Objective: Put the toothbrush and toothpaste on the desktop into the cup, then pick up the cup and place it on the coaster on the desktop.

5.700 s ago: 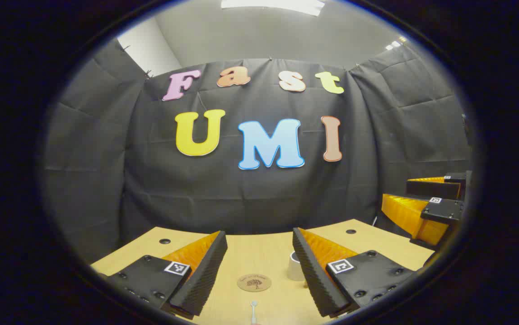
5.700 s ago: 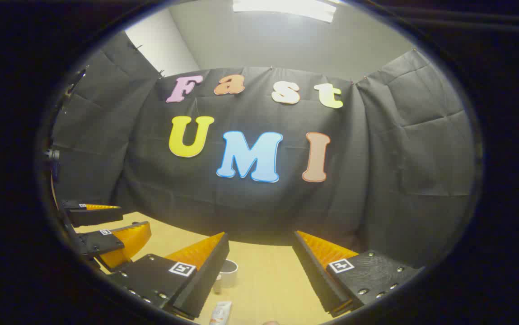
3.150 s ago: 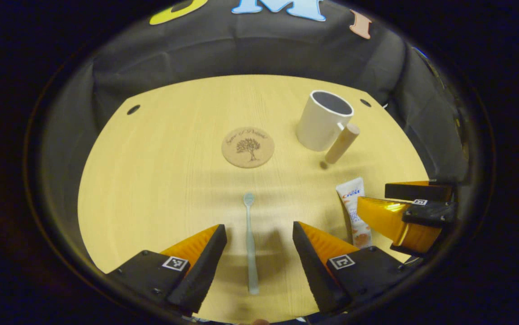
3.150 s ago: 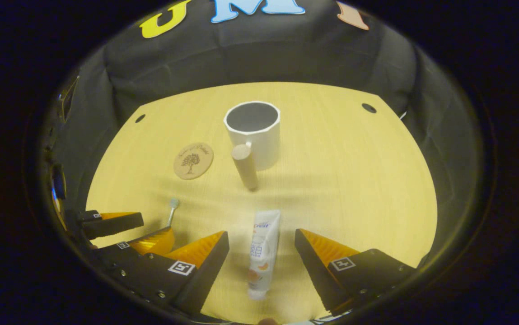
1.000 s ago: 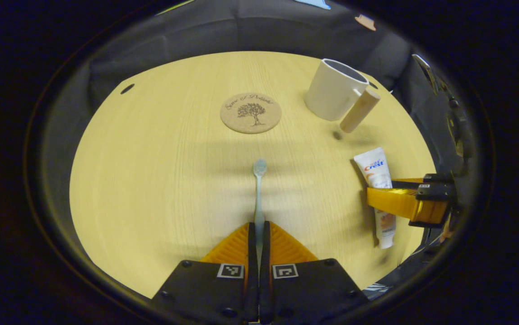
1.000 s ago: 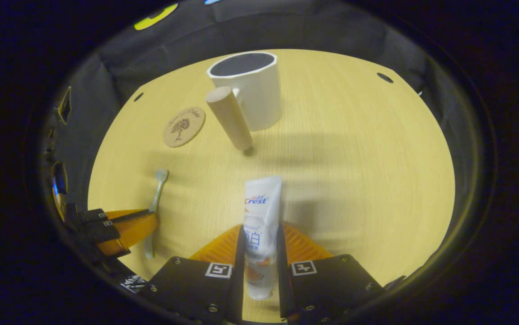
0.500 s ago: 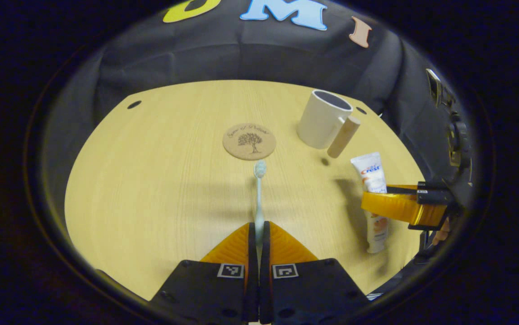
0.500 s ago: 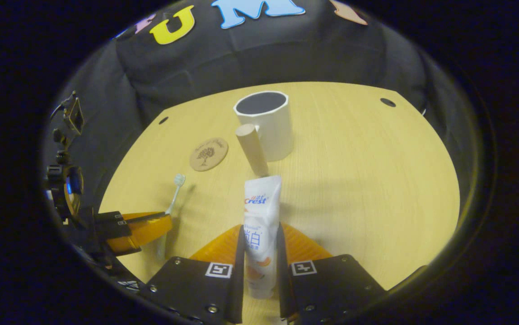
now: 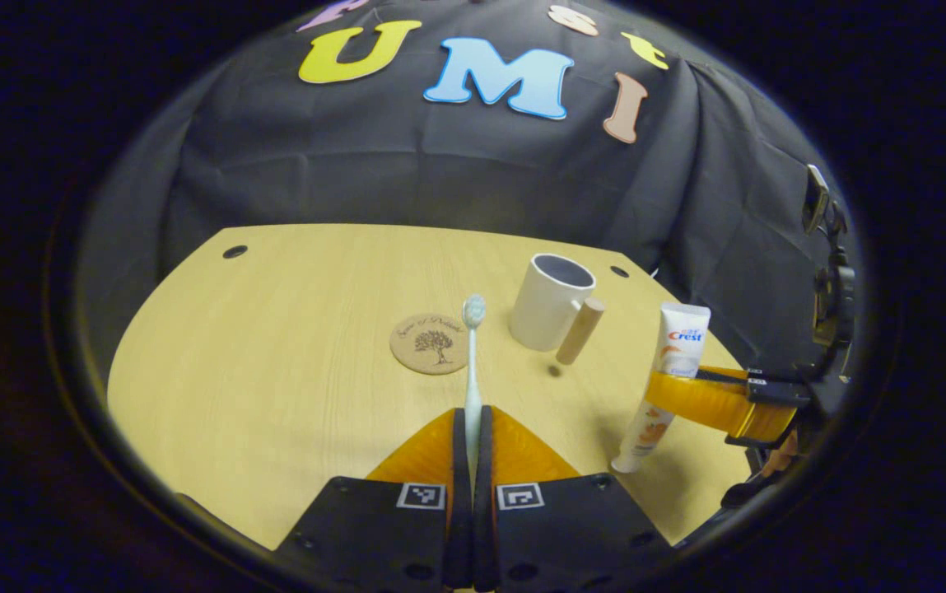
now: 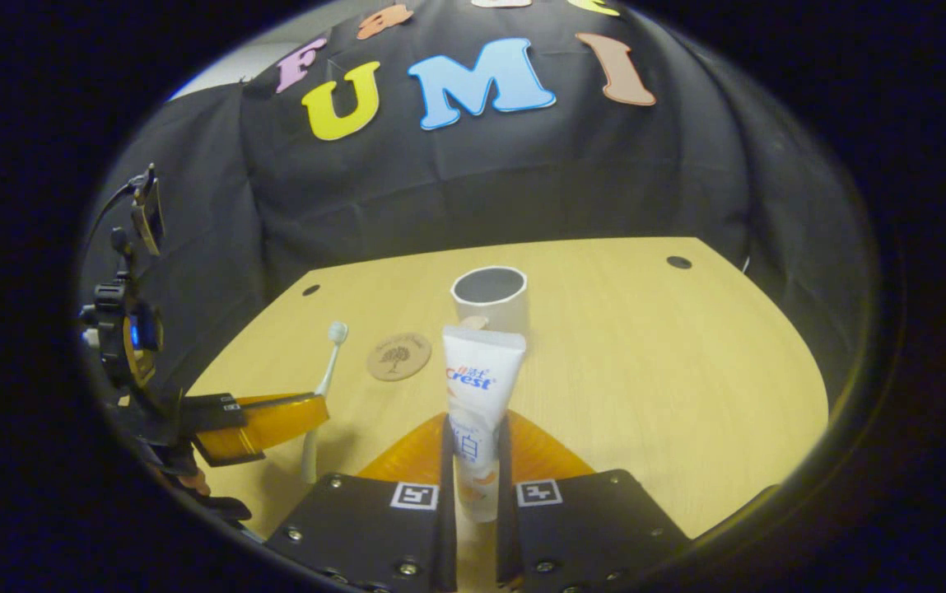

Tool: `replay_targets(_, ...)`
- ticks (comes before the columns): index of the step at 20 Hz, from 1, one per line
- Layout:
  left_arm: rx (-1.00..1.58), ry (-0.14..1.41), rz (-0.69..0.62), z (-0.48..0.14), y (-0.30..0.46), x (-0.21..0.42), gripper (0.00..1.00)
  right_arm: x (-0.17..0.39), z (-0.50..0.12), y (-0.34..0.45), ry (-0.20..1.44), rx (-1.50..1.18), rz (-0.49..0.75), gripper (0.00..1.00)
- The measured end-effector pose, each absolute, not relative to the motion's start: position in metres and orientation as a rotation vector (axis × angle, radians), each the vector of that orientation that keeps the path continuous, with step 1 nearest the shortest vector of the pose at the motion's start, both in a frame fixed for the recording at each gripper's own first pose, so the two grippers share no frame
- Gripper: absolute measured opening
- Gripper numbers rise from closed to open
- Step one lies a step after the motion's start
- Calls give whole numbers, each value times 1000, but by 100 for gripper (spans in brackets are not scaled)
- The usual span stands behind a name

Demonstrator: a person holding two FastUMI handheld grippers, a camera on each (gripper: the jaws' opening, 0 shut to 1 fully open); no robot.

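My left gripper (image 9: 471,422) is shut on the handle of a pale toothbrush (image 9: 473,346), held off the table with its head pointing forward. In the right gripper view that toothbrush (image 10: 328,362) stands nearly upright in the left gripper (image 10: 314,409). My right gripper (image 10: 473,441) is shut on a white toothpaste tube (image 10: 479,371), cap end down. In the left gripper view the tube (image 9: 681,338) hangs tilted in the right gripper (image 9: 670,385). The white cup (image 9: 549,301) (image 10: 491,295) with a wooden handle (image 9: 580,329) stands empty, right of the round cork coaster (image 9: 431,343) (image 10: 398,356).
The light wooden table (image 9: 275,346) (image 10: 645,354) has small dark holes near its far corners (image 9: 235,251) (image 10: 678,262). Black cloth walls close it in behind and at the sides. A hand shows behind the right gripper at the table's right edge (image 9: 777,457).
Both grippers, open over the items seconds ago, have shut on them. Over the last second they rose and tilted up, lifting the toothbrush and the toothpaste off the table.
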State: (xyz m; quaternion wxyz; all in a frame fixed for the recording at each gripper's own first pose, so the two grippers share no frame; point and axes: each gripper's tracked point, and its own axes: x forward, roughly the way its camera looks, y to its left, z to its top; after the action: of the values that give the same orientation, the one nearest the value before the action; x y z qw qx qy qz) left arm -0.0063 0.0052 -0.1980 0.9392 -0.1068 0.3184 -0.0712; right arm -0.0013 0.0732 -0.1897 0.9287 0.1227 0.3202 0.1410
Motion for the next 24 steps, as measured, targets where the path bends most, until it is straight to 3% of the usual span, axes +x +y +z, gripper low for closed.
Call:
replay_targets(6, -212, 554, -158, -171, 8, 10, 9, 7, -151, 76, 560, 277, 278, 20)
replay_targets(24, -190, 170, -161, -64, 16, 83, 8, 113, -51, 79, 236, 249, 260, 19)
